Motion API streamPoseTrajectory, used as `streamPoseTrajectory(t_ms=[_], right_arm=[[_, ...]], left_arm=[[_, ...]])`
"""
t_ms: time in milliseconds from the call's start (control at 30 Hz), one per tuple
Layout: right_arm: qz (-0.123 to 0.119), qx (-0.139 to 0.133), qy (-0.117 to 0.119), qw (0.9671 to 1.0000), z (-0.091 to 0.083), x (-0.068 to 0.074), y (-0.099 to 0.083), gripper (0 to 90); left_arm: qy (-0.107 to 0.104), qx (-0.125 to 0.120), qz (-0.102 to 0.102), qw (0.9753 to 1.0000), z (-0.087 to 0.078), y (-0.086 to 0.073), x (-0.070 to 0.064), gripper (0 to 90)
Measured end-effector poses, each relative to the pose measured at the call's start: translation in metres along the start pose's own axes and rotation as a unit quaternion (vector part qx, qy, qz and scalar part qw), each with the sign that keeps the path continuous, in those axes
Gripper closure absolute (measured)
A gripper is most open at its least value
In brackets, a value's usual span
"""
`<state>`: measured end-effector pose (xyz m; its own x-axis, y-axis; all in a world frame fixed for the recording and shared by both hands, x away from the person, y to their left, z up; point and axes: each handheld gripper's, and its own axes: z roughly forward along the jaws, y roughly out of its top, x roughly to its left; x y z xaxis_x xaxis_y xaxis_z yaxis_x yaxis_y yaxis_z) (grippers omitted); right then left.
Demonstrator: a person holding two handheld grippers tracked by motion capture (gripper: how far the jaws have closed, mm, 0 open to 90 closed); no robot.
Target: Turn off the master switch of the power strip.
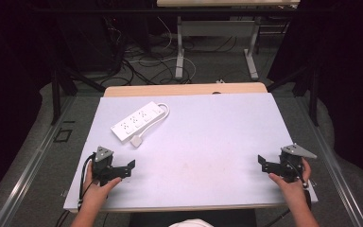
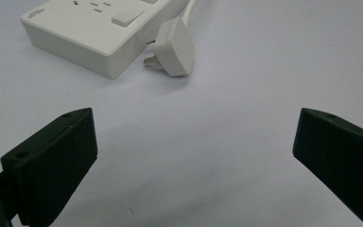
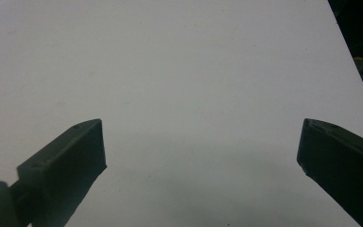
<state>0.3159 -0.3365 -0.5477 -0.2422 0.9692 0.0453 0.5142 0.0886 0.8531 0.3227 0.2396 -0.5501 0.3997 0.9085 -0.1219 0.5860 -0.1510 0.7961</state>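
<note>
Resting spread-jawed: left gripper [image 1: 128, 169], right gripper [image 1: 263, 163], both empty. White plastic power strip [image 1: 137, 121], white plug [image 1: 136, 141] beside it, at ten o'clock. Step: approach; next, likely pinching plug.

Dark room; grey floor [image 1: 38, 156]; tangled cables [image 1: 146, 61]; second table's white legs [image 1: 179, 52] beyond.
</note>
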Motion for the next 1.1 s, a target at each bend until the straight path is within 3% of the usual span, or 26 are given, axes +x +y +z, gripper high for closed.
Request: streamPoseTrajectory(t_ms=[67, 100, 167, 667, 1000, 1033, 1067, 1100], right_arm=[[-0.003, 0.001, 0.003, 1.0000, 0.001, 0.004, -0.001, 1.7], [-0.007, -0.017, -0.001, 0.9998, 0.004, 0.006, -0.002, 2.3], [-0.013, -0.001, 0.006, 0.9999, 0.001, 0.007, -0.001, 2.8], [-0.025, -0.008, 0.006, 0.9996, 0.002, 0.013, -0.001, 5.0], [-0.028, -0.008, 0.003, 0.9996, 0.001, 0.015, 0.000, 5.3], [-0.024, -0.034, -0.003, 0.9991, 0.005, 0.016, -0.002, 5.4], [-0.024, -0.034, -0.003, 0.9991, 0.005, 0.016, -0.002, 5.4], [-0.028, -0.004, 0.003, 0.9996, 0.001, 0.015, -0.001, 5.4]], left_arm=[[0.003, -0.002, -0.002, 1.0000, -0.001, -0.001, -0.001, 0.6], [0.000, -0.003, -0.004, 1.0000, -0.002, 0.000, 0.000, 0.4], [-0.002, -0.007, -0.007, 0.9999, -0.003, 0.000, 0.000, 0.4], [-0.006, -0.013, -0.004, 0.9999, -0.008, 0.001, 0.001, 0.7], [0.009, -0.018, 0.008, 0.9998, -0.012, 0.006, -0.001, 3.9], [0.010, -0.019, 0.007, 0.9997, -0.012, 0.007, -0.001, 4.3], [0.011, -0.015, 0.010, 0.9998, -0.011, 0.007, -0.001, 4.3], [0.010, -0.015, 0.010, 0.9998, -0.011, 0.007, -0.001, 4.5]])
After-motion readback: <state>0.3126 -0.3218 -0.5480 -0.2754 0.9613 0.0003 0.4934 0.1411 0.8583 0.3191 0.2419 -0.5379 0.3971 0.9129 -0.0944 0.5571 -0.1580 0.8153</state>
